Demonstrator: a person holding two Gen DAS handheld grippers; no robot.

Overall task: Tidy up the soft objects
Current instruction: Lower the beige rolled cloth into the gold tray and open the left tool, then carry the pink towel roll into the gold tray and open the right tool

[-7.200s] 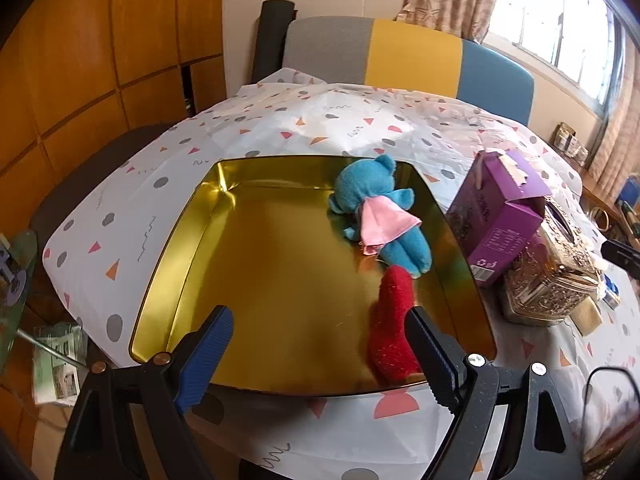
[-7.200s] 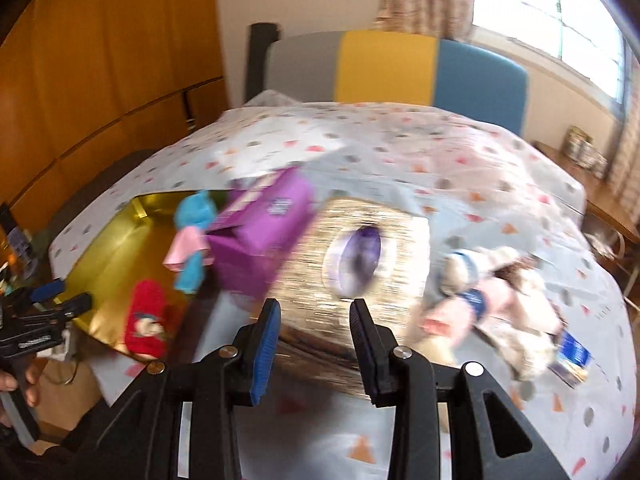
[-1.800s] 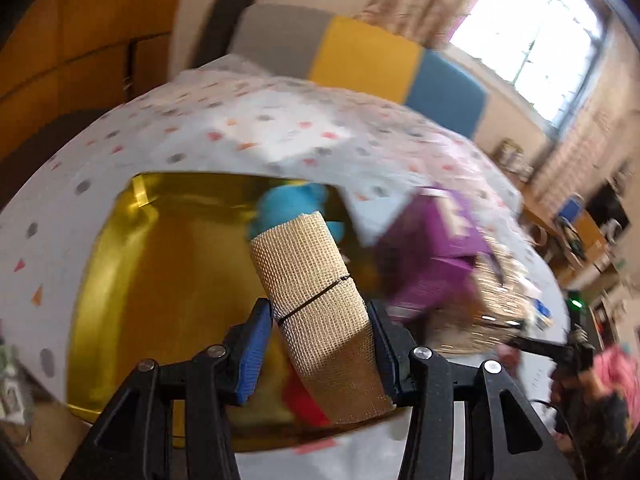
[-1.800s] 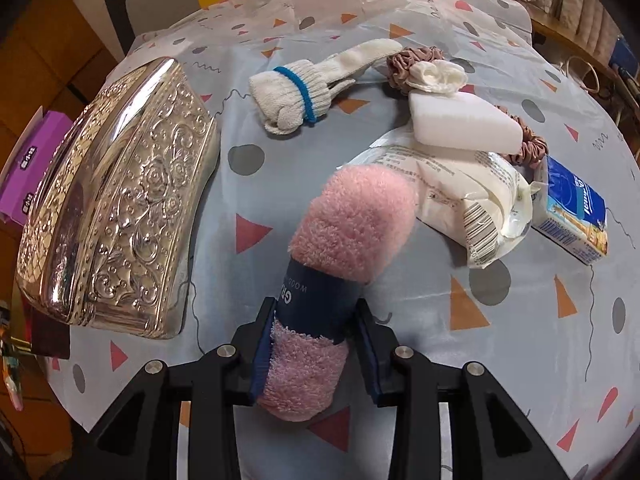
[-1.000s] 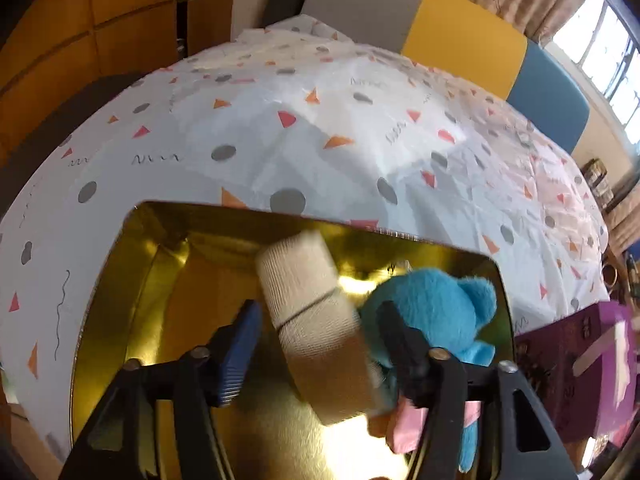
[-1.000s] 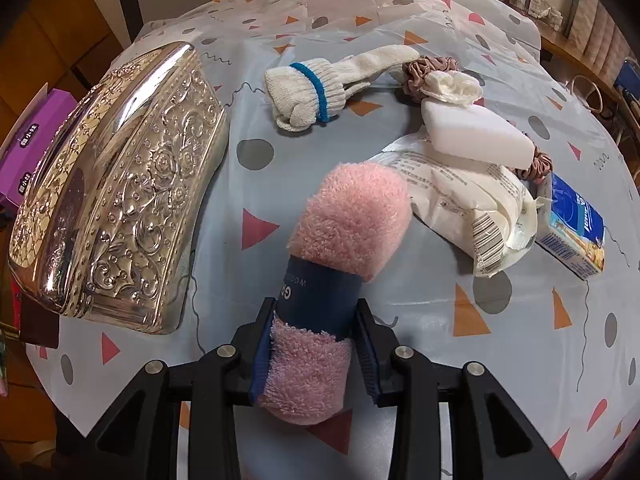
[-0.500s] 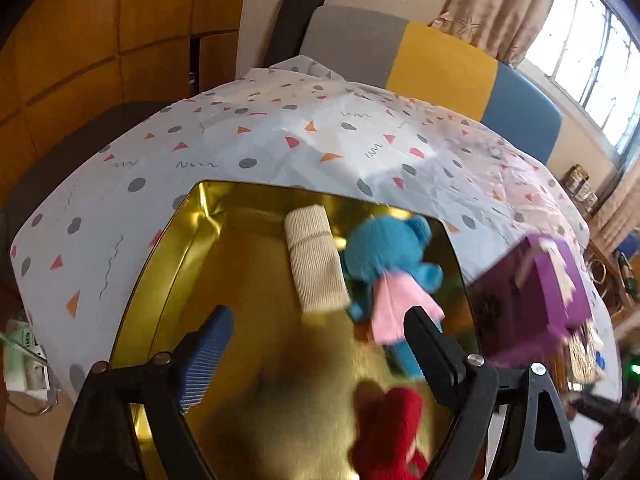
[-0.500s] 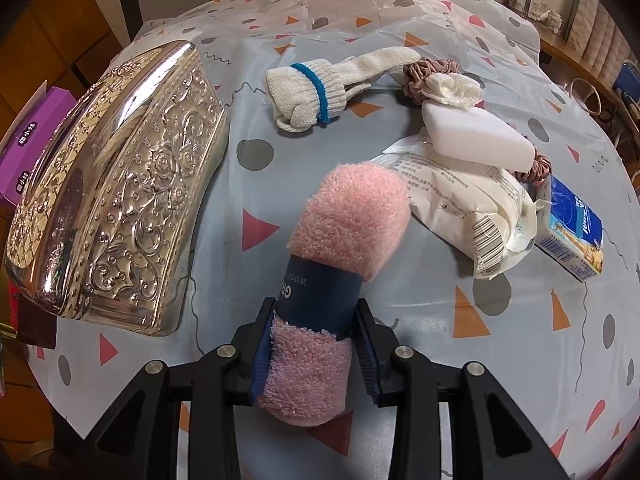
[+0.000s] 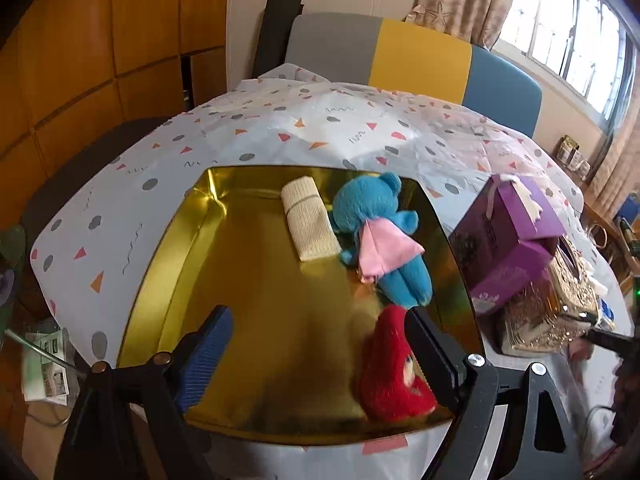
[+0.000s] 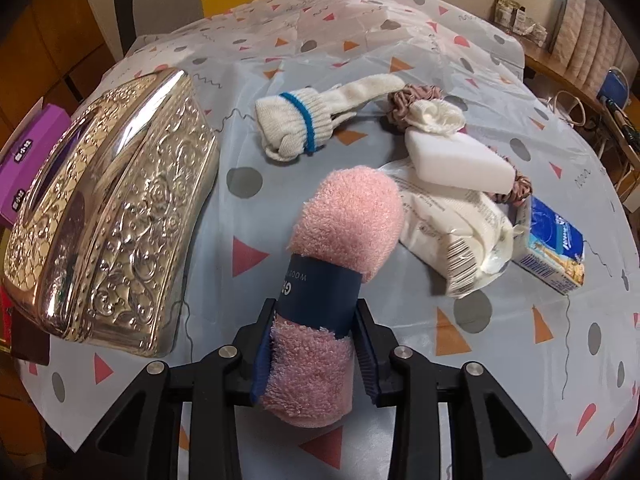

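Observation:
In the left wrist view a gold tray (image 9: 168,240) holds a beige bandage roll (image 9: 309,223), a blue plush bear (image 9: 380,236) and a red plush toy (image 9: 394,372). My left gripper (image 9: 320,352) is open and empty above the tray's near side. In the right wrist view my right gripper (image 10: 314,344) is shut on a rolled pink towel with a navy band (image 10: 340,240), held above the table. A white sock with a blue stripe (image 10: 308,120), a brown scrunchie (image 10: 412,100), a white sponge (image 10: 456,156) and a white packet (image 10: 452,236) lie beyond it.
A purple gift box (image 9: 508,240) and an embossed silver box (image 10: 116,204) stand between the tray and the loose items. A small blue carton (image 10: 556,244) lies at the right. A chair (image 9: 400,56) stands behind the table.
My left gripper let go of the beige bandage roll in the tray beside the blue bear and drew back, open. My right gripper still holds the pink towel, nearly still.

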